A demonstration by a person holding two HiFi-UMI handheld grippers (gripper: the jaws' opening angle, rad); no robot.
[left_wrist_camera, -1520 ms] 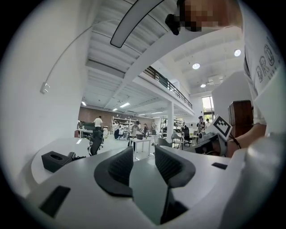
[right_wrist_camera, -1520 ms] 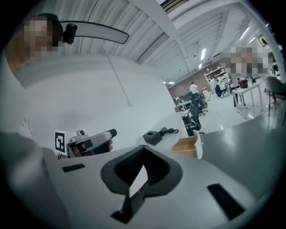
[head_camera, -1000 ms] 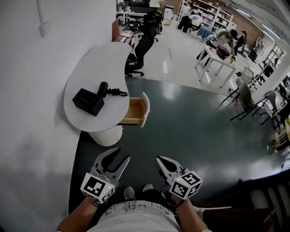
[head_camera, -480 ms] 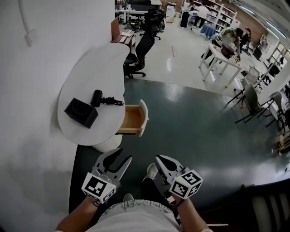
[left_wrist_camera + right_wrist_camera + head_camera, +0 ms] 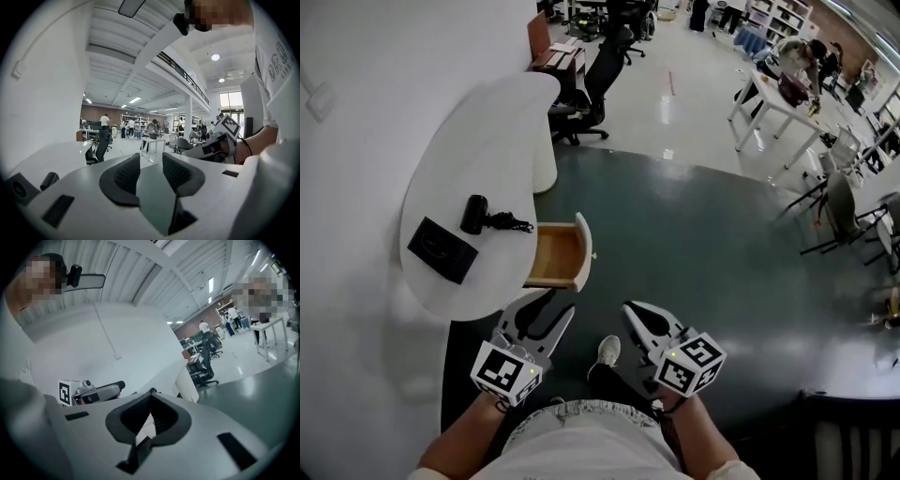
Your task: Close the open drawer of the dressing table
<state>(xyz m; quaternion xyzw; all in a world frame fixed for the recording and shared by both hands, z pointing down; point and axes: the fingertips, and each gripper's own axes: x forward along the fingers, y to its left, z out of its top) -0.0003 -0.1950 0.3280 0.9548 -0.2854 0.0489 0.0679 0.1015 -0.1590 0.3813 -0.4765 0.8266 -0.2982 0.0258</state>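
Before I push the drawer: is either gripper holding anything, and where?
Nothing held. Left gripper: jaws apart, empty. Right gripper: tips together on nothing.

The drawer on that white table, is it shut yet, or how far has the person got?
Nothing is done yet: the drawer stands pulled out of the dressing table, its wooden inside showing. In hand is only the approach: the left gripper, jaws apart and empty, and the right gripper, also empty, are near the drawer, and neither touches it. Left to do: reach the drawer front and push it in flush.
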